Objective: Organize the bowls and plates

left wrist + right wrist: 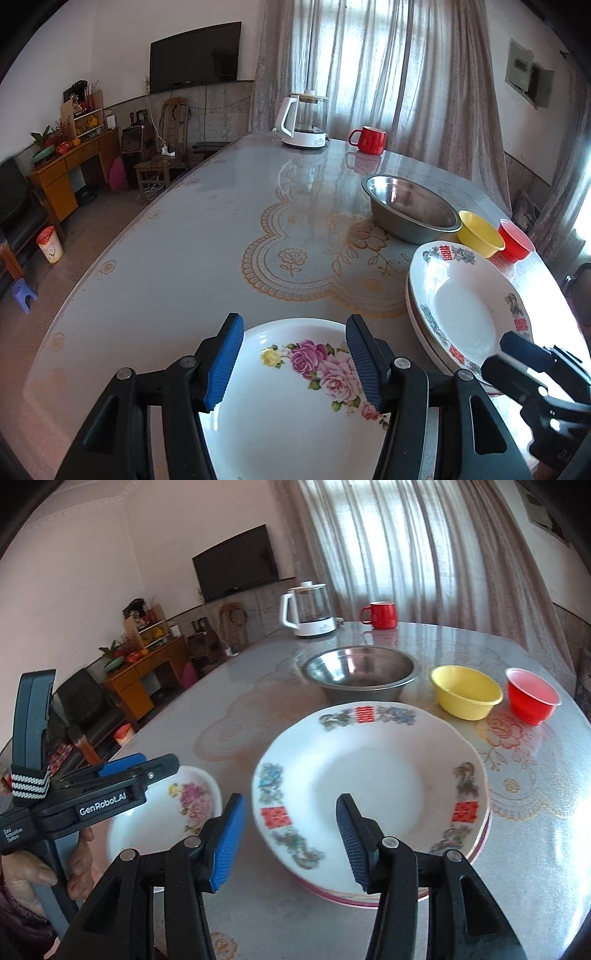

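Observation:
A white plate with pink roses lies on the table under my open left gripper; it also shows in the right wrist view. A stack of plates with red characters and dragon motifs lies to its right. My right gripper is open above the stack's near rim and holds nothing; it shows in the left wrist view. A steel bowl, a yellow bowl and a red bowl stand behind the stack.
A glass kettle with a white base and a red mug stand at the table's far edge. The table has a lace-patterned cover. Chairs and a cabinet stand to the left, beyond the table.

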`<state>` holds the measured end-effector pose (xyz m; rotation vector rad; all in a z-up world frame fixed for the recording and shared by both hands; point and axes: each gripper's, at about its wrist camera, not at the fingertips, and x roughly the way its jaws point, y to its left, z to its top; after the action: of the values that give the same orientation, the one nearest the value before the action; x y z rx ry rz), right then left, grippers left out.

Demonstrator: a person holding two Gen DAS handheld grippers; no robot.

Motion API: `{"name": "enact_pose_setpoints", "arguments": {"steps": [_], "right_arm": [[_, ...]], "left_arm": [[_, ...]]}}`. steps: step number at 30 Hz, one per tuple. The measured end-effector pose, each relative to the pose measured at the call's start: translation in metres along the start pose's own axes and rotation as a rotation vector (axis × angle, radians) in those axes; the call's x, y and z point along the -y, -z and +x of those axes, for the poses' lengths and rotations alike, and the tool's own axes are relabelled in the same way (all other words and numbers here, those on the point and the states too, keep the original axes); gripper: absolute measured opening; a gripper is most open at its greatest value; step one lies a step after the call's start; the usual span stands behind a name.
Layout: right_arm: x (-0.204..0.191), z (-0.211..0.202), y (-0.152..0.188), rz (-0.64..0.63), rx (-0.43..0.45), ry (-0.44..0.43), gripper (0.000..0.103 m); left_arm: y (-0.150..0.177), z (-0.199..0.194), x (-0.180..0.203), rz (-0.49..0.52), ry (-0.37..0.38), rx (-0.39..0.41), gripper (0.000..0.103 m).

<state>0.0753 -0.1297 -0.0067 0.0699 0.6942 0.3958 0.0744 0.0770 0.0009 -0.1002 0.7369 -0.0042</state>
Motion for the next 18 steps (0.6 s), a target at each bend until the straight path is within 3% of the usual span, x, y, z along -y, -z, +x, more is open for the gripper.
{"name": "enact_pose_setpoints", "arguments": {"steps": [7,18], "right_arm": [[-0.036,0.021,0.014,-0.053,-0.084,-0.128,0.051],[-0.049,0.044,0.023,-0.060,-0.163,-0.158,0.051]], "left_arm": [[0.004,-0.015,-0.022,-0.010,-0.048,0.041,0.060],[0.015,-0.020,-0.046,-0.033,-0.086,0.043,0.064]]}}
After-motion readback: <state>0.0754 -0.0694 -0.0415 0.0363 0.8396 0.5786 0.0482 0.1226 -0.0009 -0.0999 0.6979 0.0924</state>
